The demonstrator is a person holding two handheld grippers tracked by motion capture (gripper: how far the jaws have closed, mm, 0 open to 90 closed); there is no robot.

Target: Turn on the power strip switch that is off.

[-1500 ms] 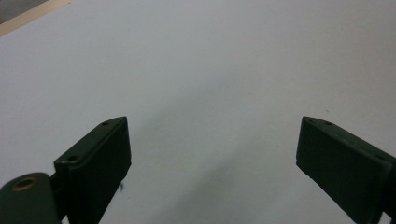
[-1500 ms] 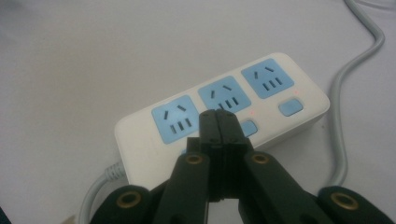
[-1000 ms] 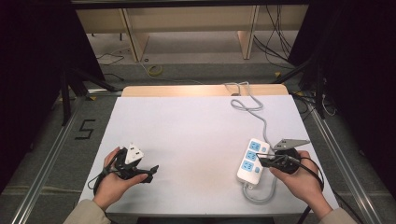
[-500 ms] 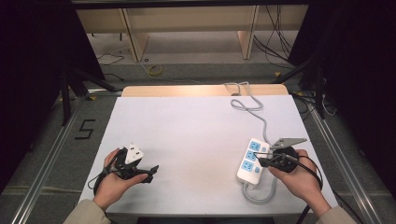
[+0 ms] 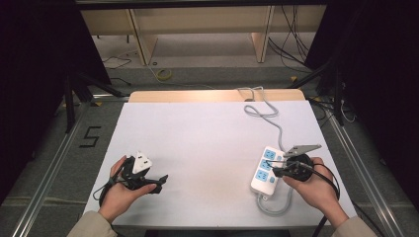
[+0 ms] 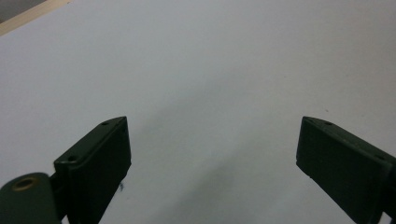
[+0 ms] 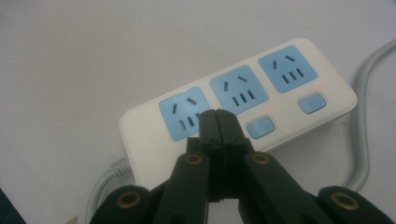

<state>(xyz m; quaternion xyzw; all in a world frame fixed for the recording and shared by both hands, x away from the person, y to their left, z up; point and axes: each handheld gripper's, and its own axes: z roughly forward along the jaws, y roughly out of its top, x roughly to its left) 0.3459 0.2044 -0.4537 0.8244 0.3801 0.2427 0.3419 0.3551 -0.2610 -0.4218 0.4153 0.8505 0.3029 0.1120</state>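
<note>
A white power strip (image 5: 263, 177) (image 7: 299, 84) with three blue sockets and blue switches lies at the table's right front. My right gripper (image 5: 274, 171) (image 7: 218, 117) is shut with nothing between its jaws. Its tips are over the strip beside the end socket (image 7: 180, 114) and the middle switch (image 7: 259, 127); whether they touch it I cannot tell. My left gripper (image 5: 158, 182) (image 6: 212, 154) is held low over the bare white table (image 5: 207, 143) at the left front. It is open and nothing lies between its fingers (image 6: 100, 158).
The strip's grey cable (image 5: 277, 126) snakes to the table's far edge, and another loop (image 5: 272, 209) curls by the near edge. Wooden shelving (image 5: 197, 24) and floor cables stand beyond the table. Metal rails run along both sides.
</note>
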